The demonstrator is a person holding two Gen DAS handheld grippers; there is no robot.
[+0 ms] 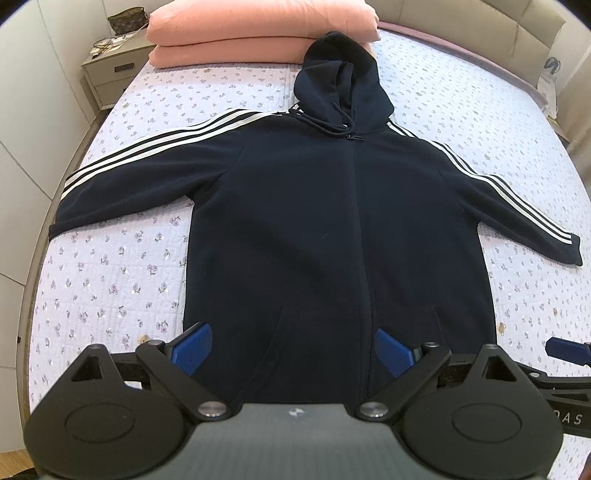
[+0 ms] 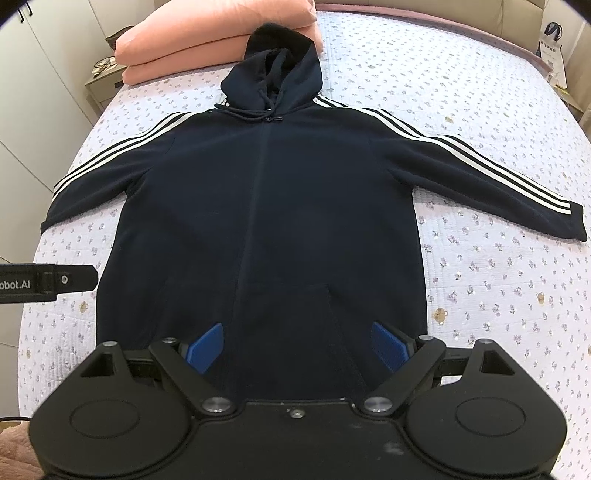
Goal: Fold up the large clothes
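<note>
Navy hoodie (image 1: 314, 229), flat on floral quilt (image 1: 110, 280), sleeves spread; left gripper (image 1: 293, 350) and right gripper (image 2: 297, 347) both agape, empty

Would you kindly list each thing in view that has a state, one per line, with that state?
Hoodie: spread flat, front up, zipped, unfolded.
Sleeves: both stretched out sideways.
Hood: lying up toward the pillows, its tip on them.
Pillows: two, stacked.
Left tongs: open, empty, over the hem.
Right tongs: open, empty, over the hem.
Nightstand drawers: closed.
</note>
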